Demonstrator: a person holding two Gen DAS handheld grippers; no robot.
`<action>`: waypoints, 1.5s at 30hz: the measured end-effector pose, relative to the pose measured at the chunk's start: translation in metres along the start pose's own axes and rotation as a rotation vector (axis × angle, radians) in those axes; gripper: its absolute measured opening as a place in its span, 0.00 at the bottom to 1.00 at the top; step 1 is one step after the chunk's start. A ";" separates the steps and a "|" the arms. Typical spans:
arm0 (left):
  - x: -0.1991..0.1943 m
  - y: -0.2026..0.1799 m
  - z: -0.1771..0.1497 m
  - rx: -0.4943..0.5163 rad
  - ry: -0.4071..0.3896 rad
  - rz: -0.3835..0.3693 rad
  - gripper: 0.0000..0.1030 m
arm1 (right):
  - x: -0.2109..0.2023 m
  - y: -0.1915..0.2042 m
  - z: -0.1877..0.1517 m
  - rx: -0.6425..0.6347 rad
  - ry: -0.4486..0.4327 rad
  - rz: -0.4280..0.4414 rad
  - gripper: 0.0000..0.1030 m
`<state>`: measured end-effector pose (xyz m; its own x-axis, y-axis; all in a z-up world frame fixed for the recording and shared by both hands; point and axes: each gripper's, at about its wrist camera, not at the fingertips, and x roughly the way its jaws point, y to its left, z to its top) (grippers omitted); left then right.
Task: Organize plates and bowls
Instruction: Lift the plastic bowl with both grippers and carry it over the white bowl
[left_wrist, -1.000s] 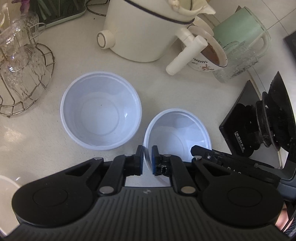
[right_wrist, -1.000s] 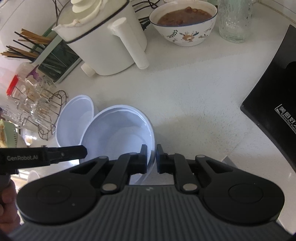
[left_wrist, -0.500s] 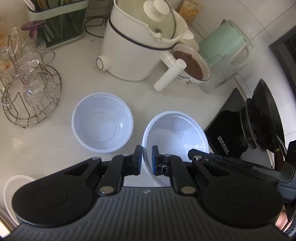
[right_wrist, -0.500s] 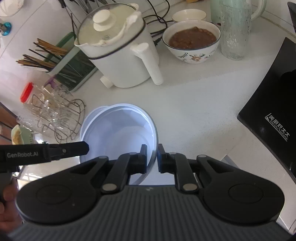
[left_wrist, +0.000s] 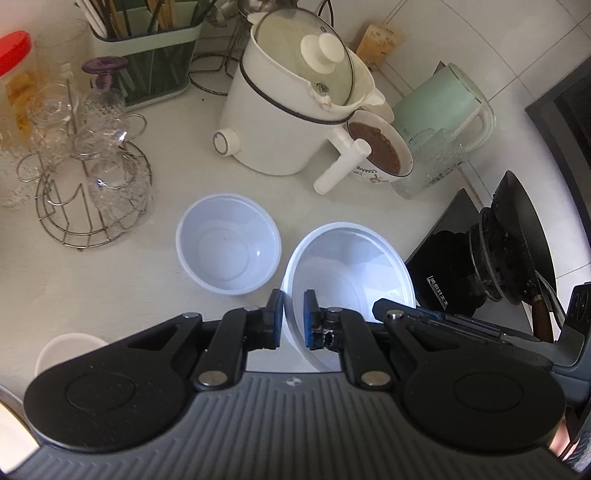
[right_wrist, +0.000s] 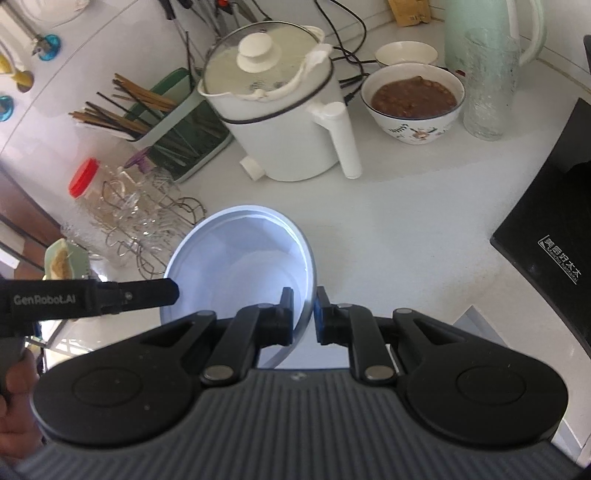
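Both grippers hold one white plastic bowl (left_wrist: 351, 269) lifted above the counter. My left gripper (left_wrist: 293, 319) is shut on its near-left rim, and my right gripper (right_wrist: 304, 314) is shut on its right rim. The same bowl (right_wrist: 240, 266) fills the middle of the right wrist view. A second white bowl (left_wrist: 227, 249) sits upright on the white counter, just left of the held bowl. In the right wrist view the held bowl hides it.
A white electric pot (left_wrist: 291, 110) with a side handle stands behind the bowls. A patterned bowl of brown food (right_wrist: 413, 99), a glass and a mint kettle (left_wrist: 443, 107) stand at back right. A wire rack of glasses (left_wrist: 92, 177) is left. A black stove (right_wrist: 554, 236) lies right.
Both grippers have risen with the held bowl, lifting it clear of the counter. The second bowl stays put and now looks smaller and farther below.
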<state>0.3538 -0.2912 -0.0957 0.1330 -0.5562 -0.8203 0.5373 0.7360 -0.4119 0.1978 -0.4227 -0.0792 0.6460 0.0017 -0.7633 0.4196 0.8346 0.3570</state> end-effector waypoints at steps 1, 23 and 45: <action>-0.003 0.001 -0.001 -0.001 -0.004 0.001 0.11 | -0.001 0.002 -0.001 -0.005 -0.002 0.001 0.14; -0.062 0.078 -0.049 -0.191 -0.106 0.017 0.11 | 0.005 0.074 -0.021 -0.162 0.003 0.069 0.14; -0.076 0.167 -0.103 -0.367 -0.124 0.165 0.11 | 0.067 0.154 -0.058 -0.336 0.154 0.129 0.15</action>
<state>0.3474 -0.0865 -0.1428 0.3038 -0.4454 -0.8422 0.1707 0.8951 -0.4118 0.2690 -0.2625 -0.1064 0.5657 0.1801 -0.8047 0.0921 0.9560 0.2786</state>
